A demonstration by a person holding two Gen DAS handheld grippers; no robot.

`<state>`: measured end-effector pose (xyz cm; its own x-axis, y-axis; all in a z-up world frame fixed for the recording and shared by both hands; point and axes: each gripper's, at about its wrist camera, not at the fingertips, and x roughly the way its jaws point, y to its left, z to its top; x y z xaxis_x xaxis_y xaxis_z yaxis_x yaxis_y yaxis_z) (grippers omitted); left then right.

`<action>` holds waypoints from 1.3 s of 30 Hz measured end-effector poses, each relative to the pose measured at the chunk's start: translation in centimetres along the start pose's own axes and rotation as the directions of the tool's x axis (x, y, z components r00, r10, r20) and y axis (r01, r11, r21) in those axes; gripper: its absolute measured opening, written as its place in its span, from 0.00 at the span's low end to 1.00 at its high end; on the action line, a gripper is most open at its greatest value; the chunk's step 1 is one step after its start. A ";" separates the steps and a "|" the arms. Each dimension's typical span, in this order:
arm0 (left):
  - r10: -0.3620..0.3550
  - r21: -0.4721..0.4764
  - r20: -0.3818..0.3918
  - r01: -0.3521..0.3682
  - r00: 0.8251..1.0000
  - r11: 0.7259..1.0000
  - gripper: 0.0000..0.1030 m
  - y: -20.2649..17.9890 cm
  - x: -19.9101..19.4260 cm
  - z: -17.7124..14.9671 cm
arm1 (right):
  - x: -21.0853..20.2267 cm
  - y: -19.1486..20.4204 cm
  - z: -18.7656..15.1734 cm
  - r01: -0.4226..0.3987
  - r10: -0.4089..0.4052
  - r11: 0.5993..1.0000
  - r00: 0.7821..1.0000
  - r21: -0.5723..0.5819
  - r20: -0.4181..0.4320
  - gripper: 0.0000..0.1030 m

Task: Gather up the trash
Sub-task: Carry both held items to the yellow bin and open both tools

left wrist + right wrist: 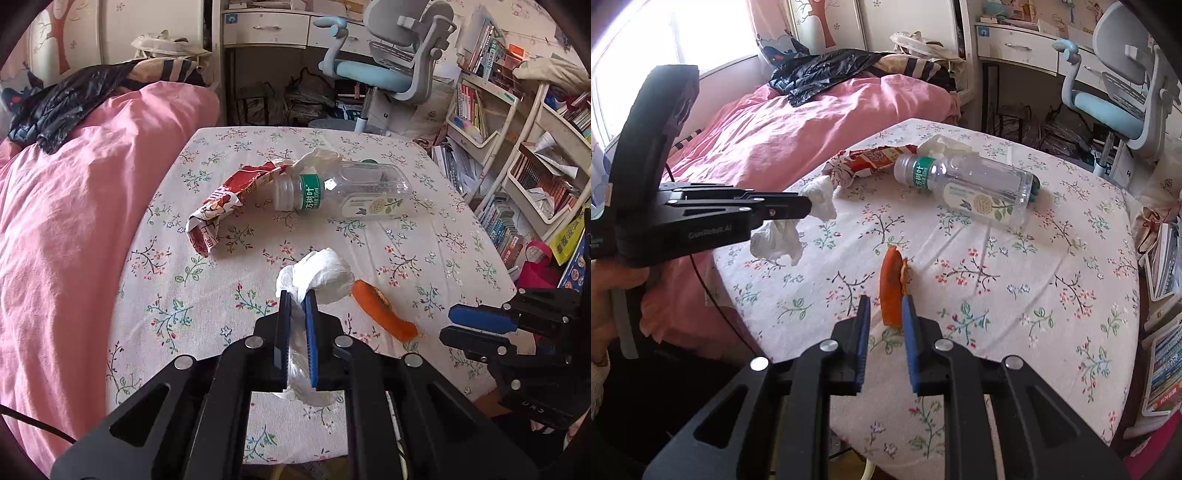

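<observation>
A counter covered by a floral cloth is seen at the centre. To its left, a bed with a pink duvet is shown, a black jacket lying on it. Behind the counter, a grey-and-blue desk chair and white drawers are seen; to its right, crowded bookshelves.

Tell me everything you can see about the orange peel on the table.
The orange peel is one long, curved strip, bright orange outside with a rough, paler pith edge along one side. It lies on the floral tablecloth, nearer the table's front edge than the plastic bottle. The right gripper is open, its fingers either side of the peel's near end; contact can't be judged. In the left wrist view it sits just right of the white tissue.
</observation>
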<state>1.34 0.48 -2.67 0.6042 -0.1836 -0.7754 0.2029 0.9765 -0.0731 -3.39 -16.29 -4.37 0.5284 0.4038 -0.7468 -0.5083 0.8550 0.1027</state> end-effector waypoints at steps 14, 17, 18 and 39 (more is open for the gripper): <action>-0.002 -0.023 0.000 0.002 1.000 1.000 0.08 -0.5 -1.7 -2.5 | 5.8 -0.7 0.4 0.077 -0.075 0.997 0.994 0.019 -0.074 0.31; -0.002 -0.026 0.004 0.002 1.000 1.000 0.08 -0.4 -1.9 -2.6 | 5.4 -0.6 0.2 0.070 -0.070 0.998 0.995 0.003 -0.074 0.20; -0.002 -0.027 0.008 0.002 1.000 1.000 0.08 -0.3 -2.0 -2.6 | 4.9 -0.5 0.1 0.060 -0.060 0.998 0.996 0.001 -0.065 0.19; 0.019 -0.003 0.000 -0.019 1.000 1.000 0.08 -1.8 -4.5 -6.7 | -0.3 8.4 -8.6 -0.253 0.210 0.955 0.945 -0.154 -0.251 0.18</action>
<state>-6.93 0.33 -3.25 0.6082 -0.1646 -0.7765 0.1885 0.9802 -0.0602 -13.69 -11.99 -8.93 0.2217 0.4792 -0.8492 -0.7242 0.6641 0.1857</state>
